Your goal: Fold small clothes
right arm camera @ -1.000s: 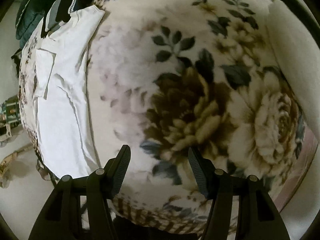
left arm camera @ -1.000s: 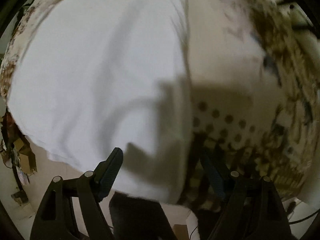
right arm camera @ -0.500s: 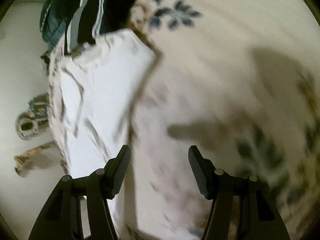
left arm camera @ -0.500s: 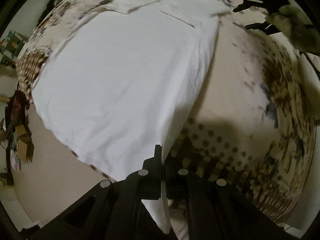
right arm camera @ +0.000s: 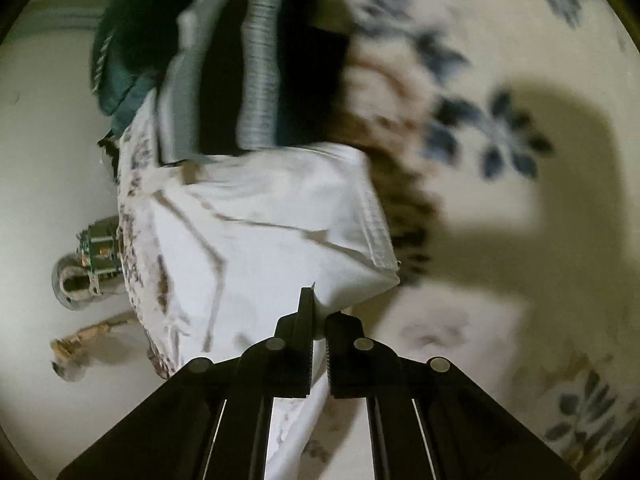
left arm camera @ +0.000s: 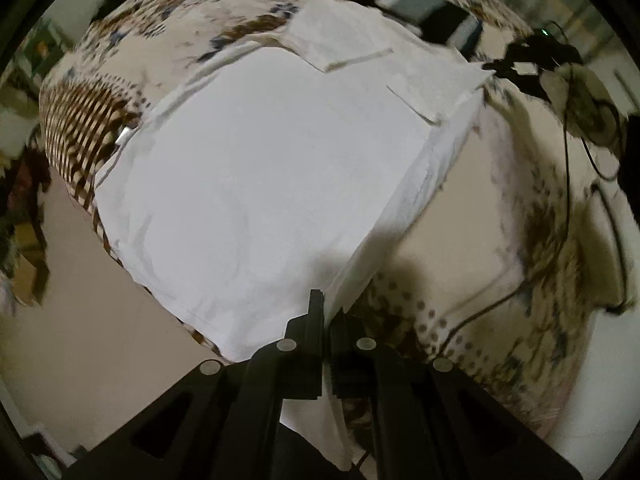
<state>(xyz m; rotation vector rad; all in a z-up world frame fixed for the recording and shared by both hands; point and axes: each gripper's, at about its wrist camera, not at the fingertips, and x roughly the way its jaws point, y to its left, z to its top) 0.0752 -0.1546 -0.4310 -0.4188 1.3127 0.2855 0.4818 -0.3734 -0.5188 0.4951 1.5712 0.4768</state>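
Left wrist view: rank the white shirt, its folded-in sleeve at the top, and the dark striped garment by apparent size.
1. White shirt, largest by far.
2. Folded-in sleeve.
3. Dark striped garment; partly hidden behind the shirt, so its rank is unsure.

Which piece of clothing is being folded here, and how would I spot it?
Look at the floral bedspread covering the bed. On it lies a white garment, pinched at its edges by the left gripper and the right gripper. Unlike the dark striped clothes heaped at its far end, it is plain white.

Floral bedspread (left arm camera: 480, 208), dark striped clothing pile (right arm camera: 224, 60) at its far edge, black cable (left arm camera: 566, 152).
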